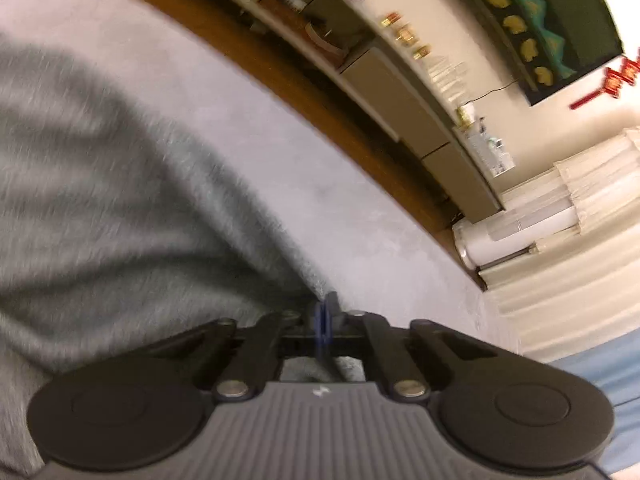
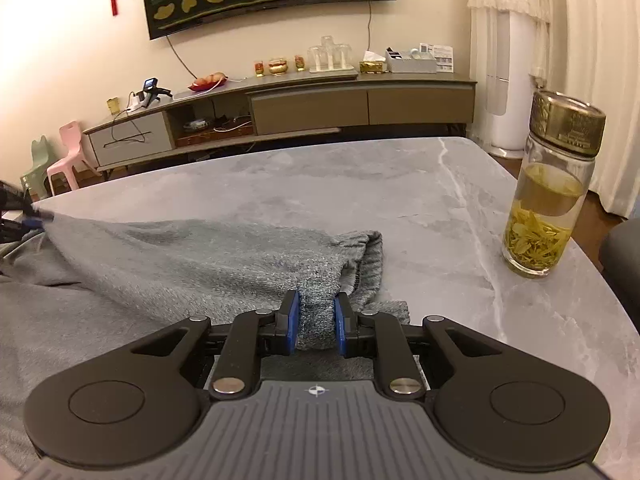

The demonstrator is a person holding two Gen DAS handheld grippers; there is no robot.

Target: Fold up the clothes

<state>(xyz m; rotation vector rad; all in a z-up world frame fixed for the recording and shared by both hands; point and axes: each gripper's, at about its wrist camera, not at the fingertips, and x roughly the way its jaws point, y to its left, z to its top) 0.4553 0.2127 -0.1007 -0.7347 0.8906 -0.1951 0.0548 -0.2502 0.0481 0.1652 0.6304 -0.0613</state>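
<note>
- Left wrist view: the left gripper point(image 1: 323, 322) has its blue pads pressed flat together, pinching a thin edge of the grey knit garment point(image 1: 120, 184). The cloth fans out from that pinch to the left over the grey marble table point(image 1: 304, 168). The view is tilted and blurred, so exactly which part of the hem is caught is hard to tell.
- Right wrist view: the right gripper point(image 2: 316, 322) is clamped on a thick bunch of the same garment point(image 2: 192, 264), jaws partly apart with the knit filling the gap. A ribbed cuff point(image 2: 360, 252) lies just beyond the pads. At the far left edge the other gripper point(image 2: 28, 220) holds the cloth raised, fabric stretched between the two.
- A glass tea bottle point(image 2: 548, 208) stands on the table to the right, apart from the cloth.
- Step in hand, as I judge it: both ends gripped, the fold about to be carried over. The next move calls for both grips moving together, keeping the edge taut and clear of the bottle.
</note>
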